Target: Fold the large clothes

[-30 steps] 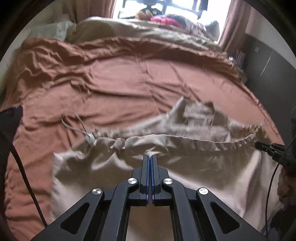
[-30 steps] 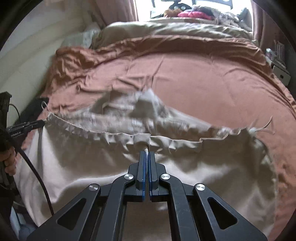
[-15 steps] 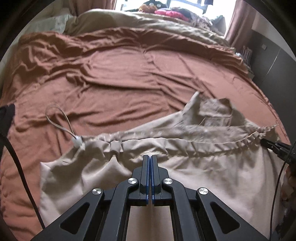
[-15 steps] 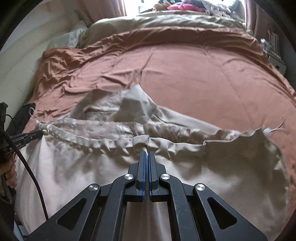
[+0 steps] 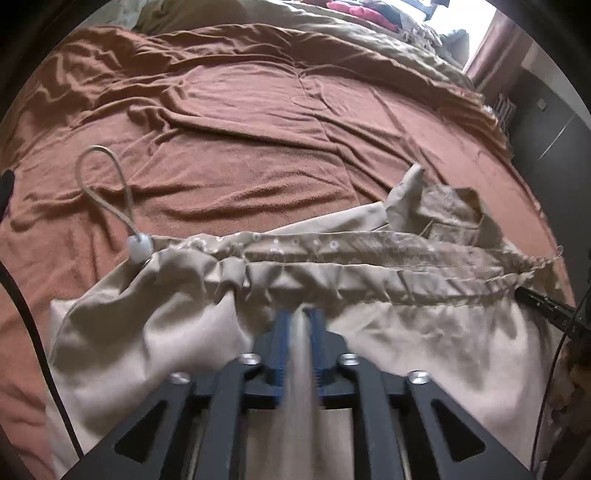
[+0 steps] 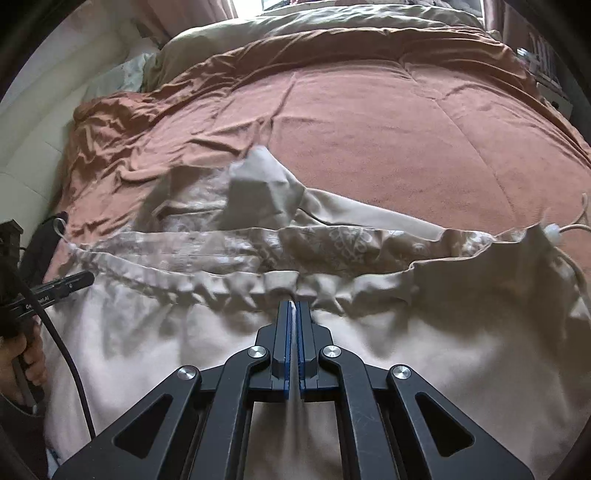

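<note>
A large beige garment [image 5: 424, 332] with a gathered drawstring hem lies spread over the near part of a bed; it also shows in the right wrist view [image 6: 424, 332]. My left gripper [image 5: 301, 314] is shut on the garment's gathered edge, with cloth running back between its pads. My right gripper [image 6: 293, 308] is shut on the same edge further along. Each gripper's tip shows in the other's view: the right one [image 5: 543, 304] and the left one [image 6: 70, 284]. A cord loop with a white toggle [image 5: 139, 248] lies off the garment's left corner. A crumpled part [image 6: 258, 192] lies beyond the hem.
The bed has a wrinkled rust-brown cover [image 5: 258, 129] with an olive duvet [image 6: 314, 26] and pillows at the far end. Dark furniture [image 5: 546, 122] stands at the bed's right side. A black cable [image 6: 59, 343] hangs by the left hand.
Both grippers have carried the garment's edge forward and lower over the bed. The garment now lies more spread, and the cord loop has slid further onto the brown cover.
</note>
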{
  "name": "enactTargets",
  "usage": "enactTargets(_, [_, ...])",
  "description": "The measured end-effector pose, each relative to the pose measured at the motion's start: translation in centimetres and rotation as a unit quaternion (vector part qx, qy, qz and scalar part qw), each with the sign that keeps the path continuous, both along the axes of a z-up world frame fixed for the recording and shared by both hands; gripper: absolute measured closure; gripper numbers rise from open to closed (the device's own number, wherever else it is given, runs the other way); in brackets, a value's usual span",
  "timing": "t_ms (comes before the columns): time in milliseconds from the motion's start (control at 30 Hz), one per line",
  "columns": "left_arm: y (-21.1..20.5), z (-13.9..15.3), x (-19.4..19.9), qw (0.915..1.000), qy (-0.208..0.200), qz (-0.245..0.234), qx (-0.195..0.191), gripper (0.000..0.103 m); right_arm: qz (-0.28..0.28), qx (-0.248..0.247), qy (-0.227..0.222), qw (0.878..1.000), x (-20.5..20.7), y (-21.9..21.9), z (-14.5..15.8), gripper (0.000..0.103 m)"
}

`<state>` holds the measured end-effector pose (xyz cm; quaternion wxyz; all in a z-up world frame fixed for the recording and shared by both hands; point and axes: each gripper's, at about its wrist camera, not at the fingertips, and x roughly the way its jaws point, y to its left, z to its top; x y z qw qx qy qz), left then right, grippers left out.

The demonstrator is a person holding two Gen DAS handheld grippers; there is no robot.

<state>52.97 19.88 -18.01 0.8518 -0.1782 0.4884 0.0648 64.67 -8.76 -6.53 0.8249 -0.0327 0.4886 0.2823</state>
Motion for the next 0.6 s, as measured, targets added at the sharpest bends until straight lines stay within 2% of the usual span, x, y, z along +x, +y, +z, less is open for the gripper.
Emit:
enactTargets(67, [0.2, 1.4, -1.3, 0.9998, -0.017, 0.007, -0.003, 0.049, 0.008, 0.013, -0.011, 1.000, -0.8, -0.6, 1.5, 0.102])
enactTargets(100, [0.3, 2.3, -2.1, 0.9995, -0.029, 0.010, -0.002, 0.045, 0.009, 0.016, -0.014, 1.000, -1.4, -0.8, 2.1, 0.101])
enactTargets(133, [0.3, 3.1, -3.1, 0.9992, -0.040, 0.011, -0.001, 0.041, 0.010, 0.017, -0.016, 1.000, -1.9, -1.0, 2.7, 0.095])
enactTargets(200, [0.5, 4.3, -4.6, 0.9986, -0.050, 0.016, -0.003, 0.041, 0.014, 0.023, -0.018, 0.999, -3.1, -1.3, 3.7, 0.074])
enactTargets(233, [0.7, 4.9, -5.5, 0.9984, -0.053, 0.020, -0.005, 0.041, 0.016, 0.029, -0.020, 0.999, -3.9, -1.4, 4.2, 0.053])
enactTargets(267, [1.0, 5.5, -6.4, 0.9981, -0.056, 0.024, -0.008, 0.041, 0.015, 0.032, -0.024, 0.999, -4.5, -1.5, 4.6, 0.046])
enactTargets(467, [2.3, 8.1, -12.2, 0.9956, -0.075, 0.054, -0.016, 0.041, 0.005, 0.052, -0.043, 0.998, -8.5, -2.6, 7.7, 0.047])
enactTargets(600, [2.8, 9.0, -15.8, 0.9936, -0.084, 0.072, -0.023, 0.039, 0.006, 0.052, -0.040, 0.998, -11.2, -2.4, 8.7, 0.047])
